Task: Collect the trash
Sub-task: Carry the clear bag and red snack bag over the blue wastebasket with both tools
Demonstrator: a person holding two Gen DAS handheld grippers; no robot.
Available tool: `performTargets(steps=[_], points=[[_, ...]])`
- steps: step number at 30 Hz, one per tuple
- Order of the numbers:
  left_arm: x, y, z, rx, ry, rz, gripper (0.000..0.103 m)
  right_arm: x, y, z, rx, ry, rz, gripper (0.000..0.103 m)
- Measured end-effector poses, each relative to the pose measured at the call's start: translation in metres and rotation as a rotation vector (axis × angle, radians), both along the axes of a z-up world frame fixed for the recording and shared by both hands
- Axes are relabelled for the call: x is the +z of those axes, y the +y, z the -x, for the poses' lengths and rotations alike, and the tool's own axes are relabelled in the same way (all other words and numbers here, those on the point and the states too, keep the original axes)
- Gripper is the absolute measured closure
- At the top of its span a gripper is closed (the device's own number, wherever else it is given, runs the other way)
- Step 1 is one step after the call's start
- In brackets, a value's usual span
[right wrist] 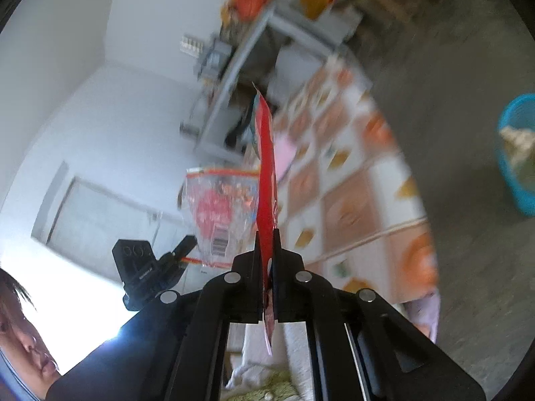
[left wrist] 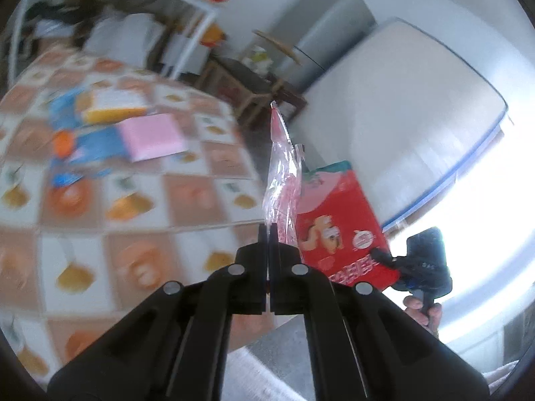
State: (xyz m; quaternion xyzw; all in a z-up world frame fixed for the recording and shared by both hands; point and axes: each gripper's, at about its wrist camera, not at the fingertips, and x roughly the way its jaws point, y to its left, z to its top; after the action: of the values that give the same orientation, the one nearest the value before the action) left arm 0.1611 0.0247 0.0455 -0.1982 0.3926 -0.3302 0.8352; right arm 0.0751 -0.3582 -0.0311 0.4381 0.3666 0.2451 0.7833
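My left gripper [left wrist: 269,229] is shut on a clear plastic wrapper with pink print [left wrist: 281,173], held edge-on above the table's rim. To its right, the right gripper [left wrist: 378,253] pinches the corner of a red snack packet [left wrist: 337,230]. In the right wrist view my right gripper [right wrist: 266,238] is shut on that red packet [right wrist: 266,173], which stands edge-on between the pads. The clear wrapper [right wrist: 217,210] hangs to the left in the left gripper [right wrist: 190,242]. A blue bin [right wrist: 518,153] with trash inside stands on the floor at far right.
The table [left wrist: 100,207] has an orange-patterned cloth. A pink sheet [left wrist: 152,137], blue packets [left wrist: 97,147] and a yellow-and-white packet [left wrist: 110,103] lie on it. A grey shelf rack [right wrist: 234,83] stands behind, a white mattress [left wrist: 401,107] leans on the wall, and a person's head is at lower left.
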Motion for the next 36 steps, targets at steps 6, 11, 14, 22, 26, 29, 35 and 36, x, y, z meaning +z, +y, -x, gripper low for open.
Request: performTargets(steps=[6,11,14,22,26,29,35,36], points=[[-0.004,-0.134,-0.05,-0.195,0.045,-0.107,0.103,0.003,-0.108,0.059,-0.314,-0.002,0.081,0.099],[-0.045,-0.255,-0.079,-0.343,0.14,-0.25,0.103,-0.032,-0.167,0.087,-0.498,0.116,0.145,0.099],[-0.078,-0.321,-0.087,-0.41,0.188,-0.354,0.103,-0.062,-0.197,0.093,-0.567,0.203,0.177,0.099],[-0.174,-0.451,-0.109,-0.478,0.335,-0.595,0.103,-0.129,-0.247,0.034,-0.581,0.377,0.339,0.099],[-0.218,-0.485,-0.124,-0.461,0.393,-0.681,0.103,-0.146,-0.262,-0.003,-0.534,0.439,0.461,0.099],[-0.241,-0.506,-0.138,-0.451,0.402,-0.713,0.103,-0.155,-0.269,-0.031,-0.5,0.466,0.54,0.099],[-0.263,-0.518,-0.144,-0.446,0.423,-0.751,0.062,-0.17,-0.276,-0.085,-0.448,0.52,0.731,0.099],[-0.261,-0.514,-0.144,-0.444,0.419,-0.749,0.059,-0.175,-0.277,-0.092,-0.43,0.531,0.751,0.099]])
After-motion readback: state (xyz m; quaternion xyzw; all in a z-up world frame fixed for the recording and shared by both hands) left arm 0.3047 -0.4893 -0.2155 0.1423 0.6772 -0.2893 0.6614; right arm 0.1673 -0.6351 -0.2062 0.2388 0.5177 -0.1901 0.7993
